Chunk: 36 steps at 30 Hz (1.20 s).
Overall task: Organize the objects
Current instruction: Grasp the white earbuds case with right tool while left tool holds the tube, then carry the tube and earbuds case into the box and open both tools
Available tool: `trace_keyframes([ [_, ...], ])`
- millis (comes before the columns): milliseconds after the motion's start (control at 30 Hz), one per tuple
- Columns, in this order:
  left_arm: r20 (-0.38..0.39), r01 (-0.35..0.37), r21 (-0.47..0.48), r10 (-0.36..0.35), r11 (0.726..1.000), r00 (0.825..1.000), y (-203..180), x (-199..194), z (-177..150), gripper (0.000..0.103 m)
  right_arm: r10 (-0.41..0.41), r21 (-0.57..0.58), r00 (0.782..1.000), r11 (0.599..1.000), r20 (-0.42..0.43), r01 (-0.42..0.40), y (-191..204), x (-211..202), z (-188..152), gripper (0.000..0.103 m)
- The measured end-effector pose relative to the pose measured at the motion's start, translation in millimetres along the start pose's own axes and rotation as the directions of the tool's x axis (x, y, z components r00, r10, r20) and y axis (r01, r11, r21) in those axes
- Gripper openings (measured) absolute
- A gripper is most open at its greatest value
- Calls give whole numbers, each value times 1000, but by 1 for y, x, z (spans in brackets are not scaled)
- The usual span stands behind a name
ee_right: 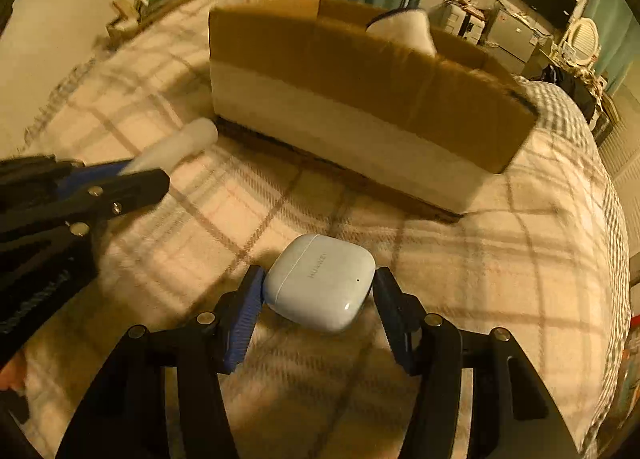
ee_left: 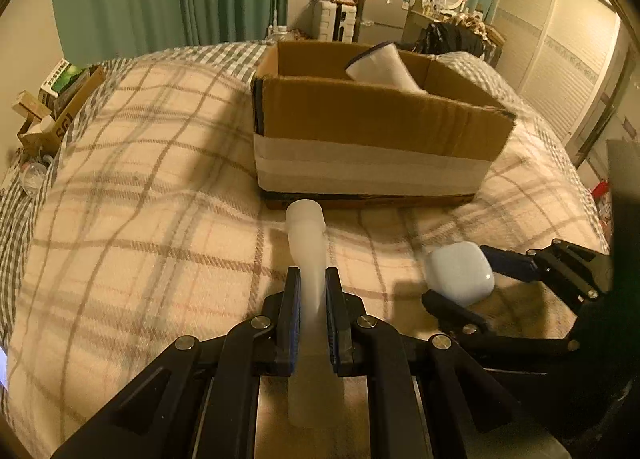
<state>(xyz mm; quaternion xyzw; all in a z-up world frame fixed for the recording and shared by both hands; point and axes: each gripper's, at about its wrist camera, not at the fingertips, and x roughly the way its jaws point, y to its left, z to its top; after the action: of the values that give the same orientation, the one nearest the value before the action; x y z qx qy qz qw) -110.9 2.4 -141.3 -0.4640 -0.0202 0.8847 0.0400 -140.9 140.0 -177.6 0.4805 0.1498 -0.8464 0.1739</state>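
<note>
My left gripper [ee_left: 312,279] is shut on a translucent white plastic tube [ee_left: 306,235] and holds it over the plaid blanket, pointing at the cardboard box [ee_left: 372,127]. The tube also shows in the right wrist view [ee_right: 176,147]. My right gripper [ee_right: 320,279] is shut on a pale blue earbuds case [ee_right: 320,283], held just above the blanket; the case also shows in the left wrist view [ee_left: 458,273], to the right of the left gripper. A white cup-shaped object [ee_left: 380,67] leans inside the box.
The plaid blanket [ee_left: 140,179] covers the bed. An open box of packages [ee_left: 56,99] sits at the bed's left side. Green curtains, a fridge, a suitcase and a dresser [ee_left: 440,19] stand beyond the bed.
</note>
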Motion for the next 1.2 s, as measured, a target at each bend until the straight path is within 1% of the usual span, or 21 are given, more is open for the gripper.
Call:
trace_keyframes([
  [167,44,28,19,-29,999,999,-8,-23,-1,11,-2,19,998,1000,61,0,1,-34,0,55],
  [233,65,27,30,-29,999,997,-12,-33,1,11,-3,29,998,1000,69,1,-1,-43,3,55],
  [333,98,27,43,-31,999,995,-17,-49,7,11,-9,43,996,999,90,5,-2,-63,7,55],
  [500,131,39,72,-48,997,990,-25,-69,23,11,-28,46,986,999,164,21,-9,-98,19,55],
  [533,136,39,73,-48,997,990,-26,-71,27,11,-29,46,984,999,174,22,-8,-98,22,55],
  [633,165,32,85,-45,996,985,-28,-82,48,11,-36,41,974,999,223,28,-16,-120,36,55],
  [733,209,14,103,-35,995,977,-32,-97,75,11,-55,42,959,998,279,45,-29,-143,56,55],
  [867,241,3,117,-31,993,970,-35,-105,108,11,-75,38,938,997,340,66,-42,-163,88,55],
  [1033,255,-15,128,-18,992,967,-36,-97,146,11,-69,29,922,998,381,63,-52,-168,127,55],
  [1200,251,-23,124,-8,992,968,-31,-73,178,11,-72,24,917,997,393,68,-64,-154,163,55],
])
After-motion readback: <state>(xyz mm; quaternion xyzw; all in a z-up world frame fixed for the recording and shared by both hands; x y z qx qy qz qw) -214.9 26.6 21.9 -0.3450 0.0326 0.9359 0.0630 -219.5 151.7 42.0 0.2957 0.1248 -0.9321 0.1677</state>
